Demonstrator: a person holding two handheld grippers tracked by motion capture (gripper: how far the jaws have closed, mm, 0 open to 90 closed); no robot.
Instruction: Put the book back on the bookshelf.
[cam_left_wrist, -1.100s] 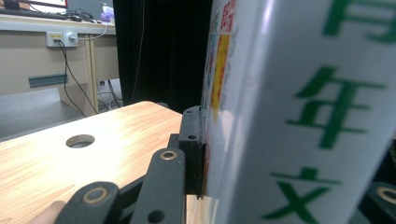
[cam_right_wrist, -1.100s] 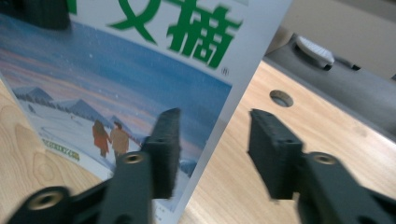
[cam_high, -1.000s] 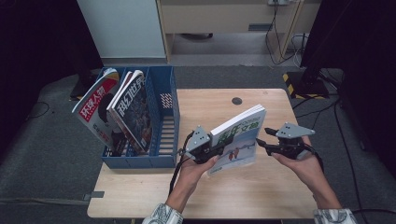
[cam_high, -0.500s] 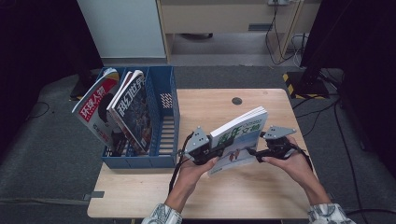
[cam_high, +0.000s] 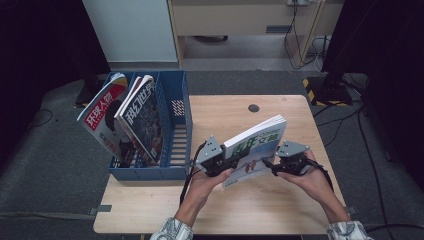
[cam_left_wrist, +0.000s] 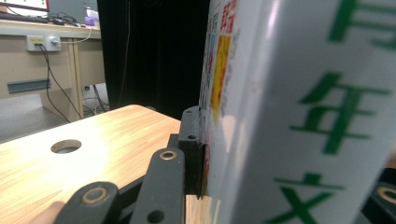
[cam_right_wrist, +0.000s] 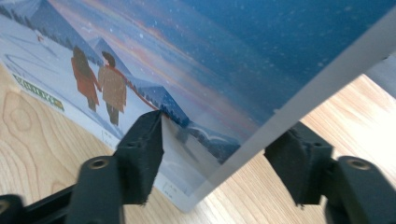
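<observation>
Both forearms are reaching in from the near edge, angled toward each other. The left hand is gripping the left claw, whose jaws are clamping tight. The right hand is carrying the right claw; its jaws have just been closing, one pad touching, the other standing off.

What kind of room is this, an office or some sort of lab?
Probably a lab or test room set up like an office corner: a small wooden table, a blue file rack holding magazines, black curtains on both sides, and cables trailing over grey carpet.
</observation>
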